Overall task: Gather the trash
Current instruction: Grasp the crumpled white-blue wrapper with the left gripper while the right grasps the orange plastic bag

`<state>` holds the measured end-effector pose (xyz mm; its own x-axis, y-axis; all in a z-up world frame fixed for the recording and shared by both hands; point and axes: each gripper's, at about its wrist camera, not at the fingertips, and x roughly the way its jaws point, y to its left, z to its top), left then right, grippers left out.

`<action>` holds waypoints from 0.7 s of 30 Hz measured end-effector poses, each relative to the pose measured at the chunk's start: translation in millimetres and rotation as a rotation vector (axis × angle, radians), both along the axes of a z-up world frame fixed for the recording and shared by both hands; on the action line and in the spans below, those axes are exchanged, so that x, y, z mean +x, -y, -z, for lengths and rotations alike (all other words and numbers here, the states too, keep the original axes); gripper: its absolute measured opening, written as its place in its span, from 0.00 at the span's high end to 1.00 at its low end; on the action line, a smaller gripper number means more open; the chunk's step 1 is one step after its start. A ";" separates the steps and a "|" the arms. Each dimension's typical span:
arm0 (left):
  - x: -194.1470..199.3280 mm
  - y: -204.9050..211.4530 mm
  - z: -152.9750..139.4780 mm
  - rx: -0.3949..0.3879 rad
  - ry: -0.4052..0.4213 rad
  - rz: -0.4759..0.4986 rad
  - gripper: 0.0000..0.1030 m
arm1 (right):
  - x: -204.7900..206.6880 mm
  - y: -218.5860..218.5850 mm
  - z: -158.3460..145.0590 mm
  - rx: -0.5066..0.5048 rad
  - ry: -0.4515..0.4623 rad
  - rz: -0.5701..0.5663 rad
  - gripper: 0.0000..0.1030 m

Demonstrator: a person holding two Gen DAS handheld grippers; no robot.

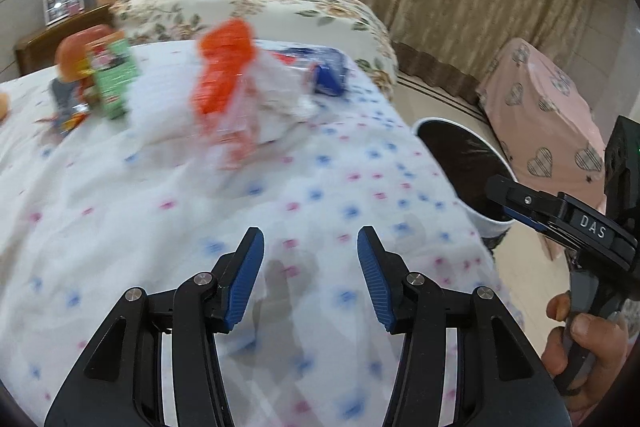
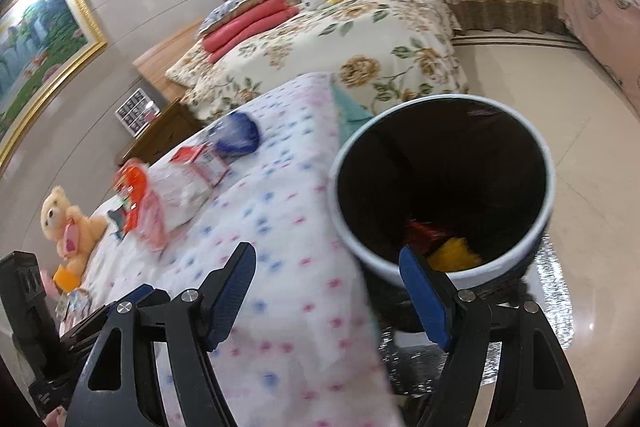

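The left tool (image 1: 311, 251), wide open and empty, is nearer the orange-and-white wrappers (image 1: 236, 95) lying at its 11 o'clock on the bed (image 1: 120, 195); the right tool (image 2: 328, 267), also wide and empty, hangs beside the bin (image 2: 348, 163).

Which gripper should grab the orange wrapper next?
Left, probably. The left gripper is open and faces the orange wrapper on the bed; the right gripper, also open, sits at the bin.
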<state>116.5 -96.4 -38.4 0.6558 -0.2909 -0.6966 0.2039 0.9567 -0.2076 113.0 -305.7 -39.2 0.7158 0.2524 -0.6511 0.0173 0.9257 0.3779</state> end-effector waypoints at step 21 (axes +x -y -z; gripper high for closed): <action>-47.9 -148.1 16.6 0.044 -0.016 -0.316 0.51 | 10.3 -116.1 -0.8 -0.002 0.010 -0.248 0.25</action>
